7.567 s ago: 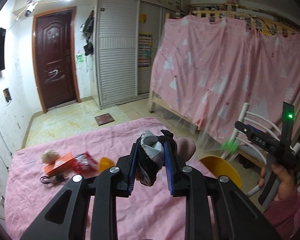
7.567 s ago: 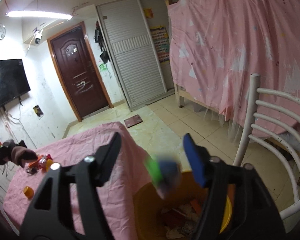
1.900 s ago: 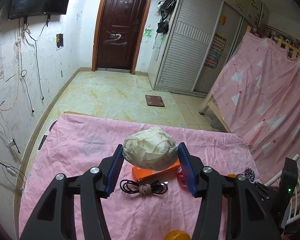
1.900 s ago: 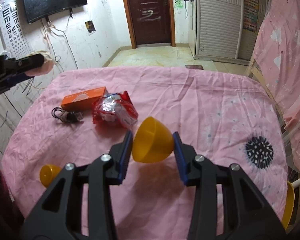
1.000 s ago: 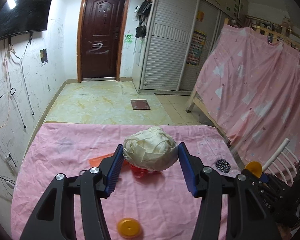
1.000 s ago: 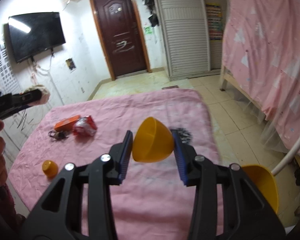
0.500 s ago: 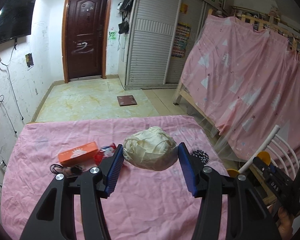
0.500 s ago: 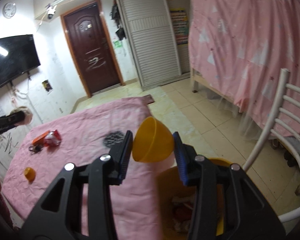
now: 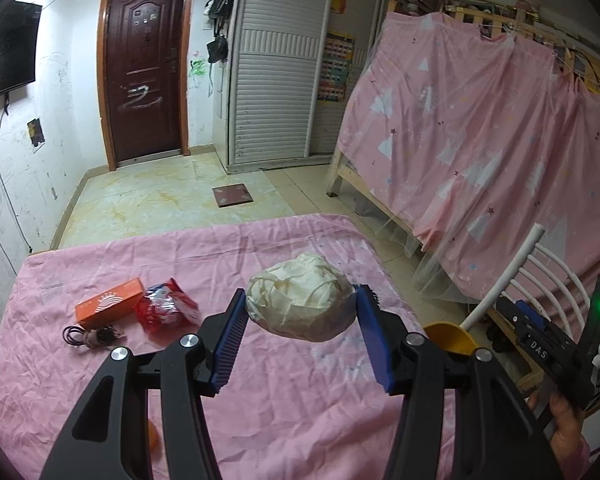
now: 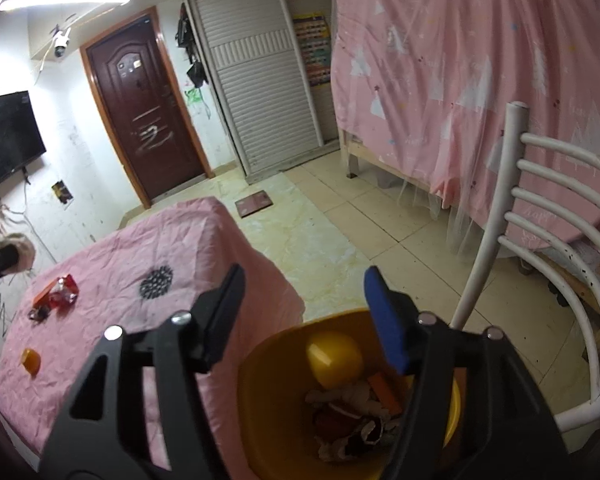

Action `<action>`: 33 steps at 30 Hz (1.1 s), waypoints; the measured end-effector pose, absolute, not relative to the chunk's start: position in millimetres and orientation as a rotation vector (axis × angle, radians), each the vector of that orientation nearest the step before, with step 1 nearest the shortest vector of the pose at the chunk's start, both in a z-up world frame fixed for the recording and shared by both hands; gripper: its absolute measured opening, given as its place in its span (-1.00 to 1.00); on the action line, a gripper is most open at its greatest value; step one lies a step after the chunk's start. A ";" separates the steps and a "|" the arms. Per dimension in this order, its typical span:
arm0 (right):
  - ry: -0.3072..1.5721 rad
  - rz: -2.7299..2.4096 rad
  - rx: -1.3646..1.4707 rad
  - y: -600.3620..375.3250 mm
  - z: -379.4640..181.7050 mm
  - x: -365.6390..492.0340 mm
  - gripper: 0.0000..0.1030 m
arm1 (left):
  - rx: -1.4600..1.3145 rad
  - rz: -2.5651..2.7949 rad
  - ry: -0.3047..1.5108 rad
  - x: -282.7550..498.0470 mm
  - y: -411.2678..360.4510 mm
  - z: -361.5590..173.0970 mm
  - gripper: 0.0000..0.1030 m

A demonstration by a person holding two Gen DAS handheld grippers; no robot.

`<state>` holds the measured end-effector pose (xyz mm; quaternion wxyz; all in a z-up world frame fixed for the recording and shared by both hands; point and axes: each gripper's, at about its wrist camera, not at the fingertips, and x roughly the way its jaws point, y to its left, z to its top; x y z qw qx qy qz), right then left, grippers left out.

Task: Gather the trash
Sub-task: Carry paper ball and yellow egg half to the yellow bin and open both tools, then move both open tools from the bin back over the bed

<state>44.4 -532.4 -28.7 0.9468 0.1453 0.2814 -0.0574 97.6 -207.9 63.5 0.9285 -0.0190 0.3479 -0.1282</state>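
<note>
The left tongs (image 9: 300,336) were clenched on a crumpled ball of pale paper (image 9: 300,307), which sat squeezed between the two blue pads above the pink-clothed counter (image 9: 260,392). Beyond it on the cloth lay an orange box (image 9: 109,309), a red wrapper (image 9: 165,311) touching the box's right end, and a coiled black cord (image 9: 90,336) just in front of the box. An orange cap (image 9: 153,434) lay near the counter's front edge, partly hidden behind the left finger.

The right tongs (image 10: 304,316) stood released, nothing between their pads, and their jaws had just been opening. They hung over the yellow bin (image 10: 268,384) beside the counter's corner. A yellow half-shell (image 10: 334,356) lay inside the bin on top of crumpled scraps, below and clear of the pads. A white chair (image 10: 540,240) stood just right of the bin.

Both tongs pointed forward and tilted downward. In the left view, the person's right hand (image 9: 562,424) gripped its tool at the lower right edge, near the bin's rim (image 9: 448,334).

Half a second earlier the half-shell was pinched in the right tongs above the bin; now it was in the bin. The paper ball sat in the left tongs as before, while the left view had swung rightward across the counter, bringing the bin and chair closer into frame.
</note>
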 end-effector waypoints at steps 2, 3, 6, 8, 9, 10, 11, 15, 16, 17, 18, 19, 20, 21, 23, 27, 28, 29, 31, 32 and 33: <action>0.560 -0.121 0.312 -537.2 -26.8 41.8 0.16 | -0.034 -0.276 0.717 96.9 -214.4 62.5 -0.07; 0.555 -0.123 0.316 -538.4 -26.1 40.1 0.16 | -0.029 -0.284 0.718 96.6 -218.9 61.9 -0.07; 0.543 -0.126 0.325 -543.2 -24.1 37.1 0.16 | -0.016 -0.305 0.720 94.3 -231.9 60.8 -0.07; 0.535 -0.128 0.330 -546.2 -22.7 34.8 0.16 | -0.005 -0.325 0.723 90.8 -243.8 59.5 -0.07; 0.531 -0.129 0.332 -546.9 -21.7 33.8 0.16 | 0.003 -0.338 0.726 89.2 -251.3 58.9 -0.07; 0.525 -0.132 0.337 -548.7 -20.8 32.5 0.16 | 0.009 -0.346 0.726 87.7 -256.6 58.1 -0.07; 0.519 -0.136 0.341 -550.7 -19.7 30.8 0.17 | 0.019 -0.360 0.727 85.8 -264.3 57.4 -0.07; 0.488 -0.158 0.368 -561.3 -15.9 22.0 0.27 | 0.070 -0.401 0.730 79.2 -294.0 52.8 -0.07; 0.477 -0.168 0.381 -566.4 -14.9 18.4 0.27 | 0.087 -0.417 0.734 77.3 -303.8 50.7 -0.07; 0.466 -0.176 0.395 -571.8 -13.9 14.8 0.27 | 0.099 -0.428 0.737 75.9 -310.7 49.0 -0.07; 0.459 -0.179 0.405 -575.6 -13.1 12.2 0.27 | 0.115 -0.445 0.742 74.0 -320.6 46.9 -0.07; 0.448 -0.187 0.417 -580.6 -12.6 8.5 0.27 | 0.123 -0.455 0.745 72.7 -326.7 45.6 -0.07; 0.440 -0.193 0.428 -584.7 -12.0 5.4 0.27 | 0.135 -0.473 0.751 71.9 -336.8 43.9 -0.07; 0.433 -0.197 0.437 -588.3 -11.4 3.1 0.27 | 0.143 -0.488 0.756 71.0 -344.2 42.5 -0.07; 0.419 -0.209 0.455 -596.9 -11.1 -1.2 0.27 | 0.155 -0.511 0.764 70.8 -356.5 40.0 -0.07; 0.405 -0.215 0.477 -605.1 -12.1 -5.5 0.28 | 0.178 -0.546 0.793 69.0 -379.9 33.8 -0.03; 0.404 -0.215 0.479 -606.1 -12.0 -5.7 0.28 | 0.178 -0.552 0.797 69.3 -382.0 33.1 -0.02; 0.403 -0.215 0.479 -606.9 -12.0 -5.7 0.28 | 0.178 -0.562 0.803 68.9 -385.9 32.6 0.06; 0.403 -0.214 0.480 -607.4 -12.0 -5.2 0.28 | 0.172 -0.584 0.819 69.0 -391.2 32.6 0.34; 0.404 -0.212 0.480 -607.8 -12.1 -5.1 0.28 | 0.163 -0.589 0.823 69.1 -392.2 32.3 0.43; 0.405 -0.212 0.478 -607.9 -12.3 -5.0 0.28 | 0.159 -0.586 0.822 68.7 -392.6 31.8 0.44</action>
